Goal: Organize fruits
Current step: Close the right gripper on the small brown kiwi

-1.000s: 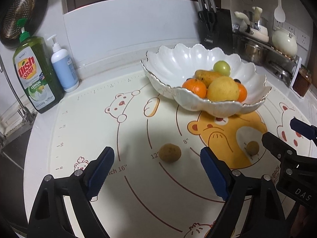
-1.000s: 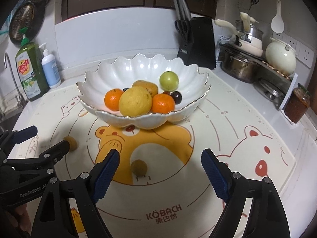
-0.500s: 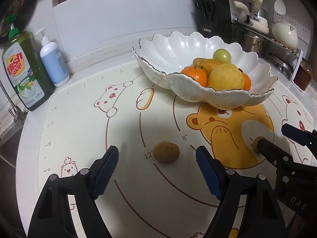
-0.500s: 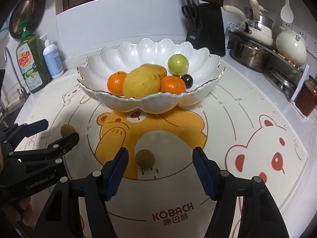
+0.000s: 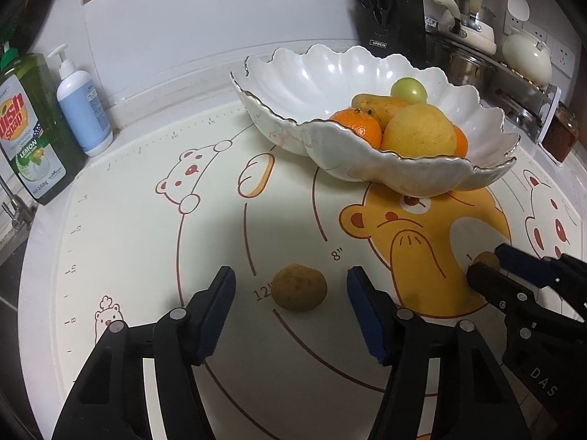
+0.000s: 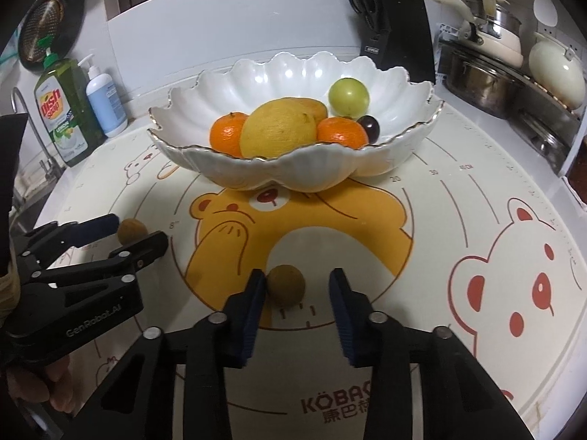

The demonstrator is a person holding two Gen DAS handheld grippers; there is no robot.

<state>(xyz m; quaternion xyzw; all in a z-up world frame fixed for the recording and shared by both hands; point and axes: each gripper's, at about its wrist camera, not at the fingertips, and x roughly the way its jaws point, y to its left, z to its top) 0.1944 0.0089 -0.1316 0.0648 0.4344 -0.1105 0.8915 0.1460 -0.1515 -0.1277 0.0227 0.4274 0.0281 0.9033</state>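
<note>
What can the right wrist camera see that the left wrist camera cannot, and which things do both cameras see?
Only the right wrist view shows the dark plum in the bowl and the KÖBACH print on the mat. Only the left wrist view shows the jar with red contents beside the rack. Both show the white bowl, the two brown fruits on the mat, and both grippers, each closing around one.

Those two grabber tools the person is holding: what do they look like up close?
Both are black plastic frames with silver rivets, each ending in two fingers with ribbed blue pads. The left gripper has "GenRobot.AI" printed in white on its side; the right gripper shows the letters "DAS". No cables show.
</note>
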